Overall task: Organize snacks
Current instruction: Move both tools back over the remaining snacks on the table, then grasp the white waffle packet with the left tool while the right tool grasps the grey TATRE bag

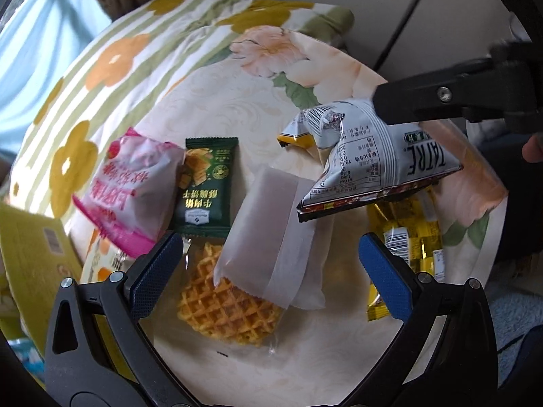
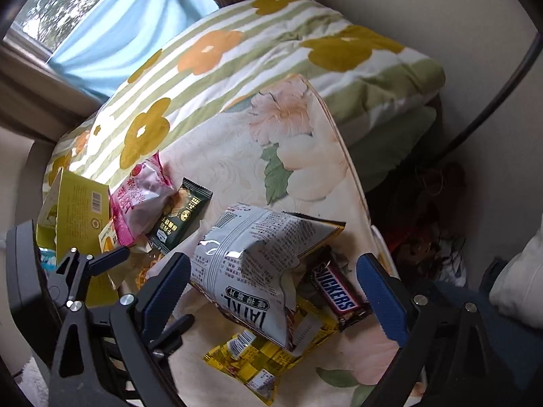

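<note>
- Left gripper (image 1: 269,264): blue pads are spread wide at the bottom of the left wrist view; nothing is held between them.
- Between and just beyond those pads a waffle (image 1: 229,302) in clear wrap is seen, partly covered by a frosted white packet (image 1: 268,227).
- Left of centre a dark green biscuit packet (image 1: 207,186) is noted, touching a pink bag (image 1: 130,193); a yellow-green box (image 1: 32,247) sits at the left edge.
- Right gripper (image 2: 271,286): pads are spread in the lower part of the right wrist view. A silver chip bag (image 2: 251,261) sits in the gap; contact with the left pad cannot be confirmed.
- Under the bag, yellow wrappers (image 2: 268,363) are seen; a Snickers bar (image 2: 334,293) lies just right of it.
- All snacks rest on a floral cloth (image 2: 217,156); a striped flowered quilt (image 2: 237,57) fills the upper frame.
</note>
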Demonstrator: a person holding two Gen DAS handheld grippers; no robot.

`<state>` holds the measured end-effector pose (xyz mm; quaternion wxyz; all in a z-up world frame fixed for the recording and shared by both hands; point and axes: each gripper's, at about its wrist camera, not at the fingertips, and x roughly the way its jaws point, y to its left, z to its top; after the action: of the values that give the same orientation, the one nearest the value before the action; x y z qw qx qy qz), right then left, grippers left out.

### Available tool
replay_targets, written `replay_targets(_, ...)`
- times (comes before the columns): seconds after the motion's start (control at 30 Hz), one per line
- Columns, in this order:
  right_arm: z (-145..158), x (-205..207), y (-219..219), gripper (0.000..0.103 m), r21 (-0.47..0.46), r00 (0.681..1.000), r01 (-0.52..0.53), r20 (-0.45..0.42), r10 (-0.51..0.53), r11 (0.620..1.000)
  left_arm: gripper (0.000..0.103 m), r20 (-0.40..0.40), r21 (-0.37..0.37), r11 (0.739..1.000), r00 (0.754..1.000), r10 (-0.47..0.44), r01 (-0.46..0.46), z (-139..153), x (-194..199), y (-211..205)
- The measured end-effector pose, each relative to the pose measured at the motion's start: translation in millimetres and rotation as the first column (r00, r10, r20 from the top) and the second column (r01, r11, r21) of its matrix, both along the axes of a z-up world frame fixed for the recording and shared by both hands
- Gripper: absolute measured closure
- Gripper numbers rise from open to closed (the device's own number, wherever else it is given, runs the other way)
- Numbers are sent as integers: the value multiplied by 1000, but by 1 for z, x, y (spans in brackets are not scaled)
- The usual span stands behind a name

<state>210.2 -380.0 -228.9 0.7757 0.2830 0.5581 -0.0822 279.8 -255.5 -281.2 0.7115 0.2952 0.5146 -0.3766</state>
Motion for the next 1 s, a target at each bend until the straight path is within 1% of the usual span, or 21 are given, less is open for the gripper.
replay_targets(0.1, -9, 6, 3, 6, 21, 999, 28, -21, -27, 999, 1, 10, 13, 998, 998, -56, 56, -6, -1, -6)
replay_targets(0.2, -19, 13, 7, 6, 41, 998, 58, -40, -57, 997, 1, 9, 14, 996, 996, -92, 92, -10, 0, -7)
replay_targets(0.33, -28, 24, 12, 6, 93, 996, 90, -31, -87, 992, 1, -4, 0, 994, 994, -105, 105, -12, 5, -5)
replay_targets(0.5, -30, 29, 14, 6, 99, 993, 121, -27, -119, 988, 1, -32, -31, 995, 995, -92, 91, -16, 17, -4)
replay_targets(0.57, -33, 29, 15, 6, 90, 992, 122, -39, -119, 988, 3, -39, -38, 994, 994, -103, 102, -17, 19, -4)
replay_targets(0.63, -40, 29, 15, 6, 114, 992, 123, -44, -118, 986, 6, -43, -34, 993, 992, -116, 114, -19, 22, -4)
replay_targets(0.7, -46, 27, 15, 17, 135, 991, 126, -55, -120, 983, 6, -43, -28, 992, 991, -125, 123, -21, 23, -6)
replay_targets(0.77, -46, 25, 14, 18, 145, 991, 130, -39, -125, 981, 7, -42, -24, 992, 991, -128, 127, -22, 24, -6)
replay_targets(0.8, -46, 25, 14, 22, 148, 992, 128, -35, -124, 981, 9, -42, -22, 992, 991, -128, 127, -23, 25, -6)
replay_targets(0.87, -45, 24, 14, 28, 152, 992, 124, -26, -121, 981, 17, -43, -18, 992, 991, -129, 129, -25, 25, -7)
replay_targets(0.9, -45, 24, 14, 31, 166, 993, 120, -18, -119, 979, 23, -46, -12, 991, 990, -130, 130, -27, 25, -8)
replay_targets(1.0, -43, 23, 13, 33, 170, 994, 113, -8, -113, 979, 28, -52, -5, 991, 990, -131, 131, -32, 25, -11)
